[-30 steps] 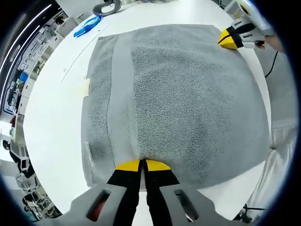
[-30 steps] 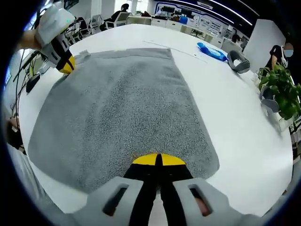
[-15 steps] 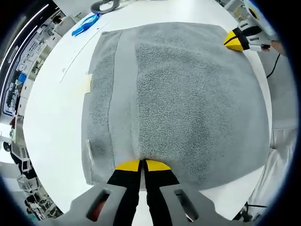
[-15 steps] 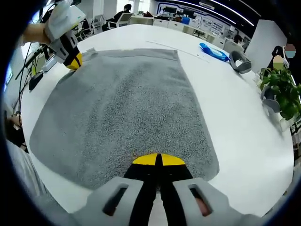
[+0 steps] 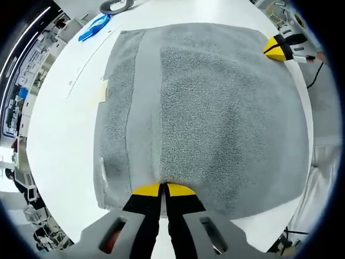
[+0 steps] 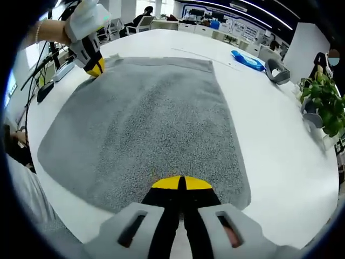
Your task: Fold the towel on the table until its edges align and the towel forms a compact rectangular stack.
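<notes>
Your left gripper [image 5: 164, 189] has its yellow-tipped jaws pressed together on the near edge of the towel [image 5: 215, 113], the terry bunching slightly where they bite; your right gripper [image 6: 180, 183] is likewise clamped on the towel's edge at its own end; each gripper also appears far off in the other's view, at the opposite corner of the same side.

The towel lies spread and flat on the white round table [image 5: 59, 129], a smooth woven band [image 5: 144, 108] running along it near one end and a small label [image 5: 103, 90] just off that edge; a blue object [image 6: 243, 58] and a grey headset [image 6: 275, 70] sit well beyond the towel, and a potted plant [image 6: 321, 105] stands at the table's rim.

You appear to be set for the first fold, both corners of one side in hand; lift the two together and level, so the edge stays taut between them and does not sag; carry it over toward the opposite edge and lay corner on corner before letting go; a lopsided lift would likely skew the fold.

Your hands are held wide apart, each gripper low and angled down at the cloth.
</notes>
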Action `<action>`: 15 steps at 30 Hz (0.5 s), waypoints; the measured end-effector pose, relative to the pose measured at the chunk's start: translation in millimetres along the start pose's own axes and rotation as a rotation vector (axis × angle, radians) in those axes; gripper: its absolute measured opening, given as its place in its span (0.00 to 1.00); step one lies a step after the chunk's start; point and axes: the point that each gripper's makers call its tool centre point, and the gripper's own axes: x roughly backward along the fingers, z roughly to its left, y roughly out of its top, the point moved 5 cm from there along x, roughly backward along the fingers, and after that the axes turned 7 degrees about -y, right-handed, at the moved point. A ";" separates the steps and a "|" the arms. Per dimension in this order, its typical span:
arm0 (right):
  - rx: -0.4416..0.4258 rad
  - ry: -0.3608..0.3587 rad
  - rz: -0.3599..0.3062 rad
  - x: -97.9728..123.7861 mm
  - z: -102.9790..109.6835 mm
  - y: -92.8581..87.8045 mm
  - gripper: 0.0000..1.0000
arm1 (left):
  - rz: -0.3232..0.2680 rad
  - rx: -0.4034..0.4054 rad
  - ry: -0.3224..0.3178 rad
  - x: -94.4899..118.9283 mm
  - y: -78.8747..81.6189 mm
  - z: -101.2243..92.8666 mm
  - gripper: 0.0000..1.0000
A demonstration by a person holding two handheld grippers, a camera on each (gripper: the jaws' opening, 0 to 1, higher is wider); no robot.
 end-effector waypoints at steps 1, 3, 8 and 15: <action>-0.003 0.002 -0.001 0.4 0.5 -0.4 0.00 | 0.001 0.000 0.001 0.2 0.4 0.9 0.03; -0.014 0.008 -0.003 0.8 1.8 -1.4 0.00 | 0.002 0.005 0.001 0.4 0.9 3.1 0.03; -0.023 0.022 -0.001 2.6 4.2 -2.3 0.00 | -0.006 0.015 -0.007 -0.3 1.8 7.7 0.03; 0.009 0.019 0.002 3.8 7.8 -2.6 0.00 | -0.017 0.016 -0.007 -0.8 2.8 11.1 0.03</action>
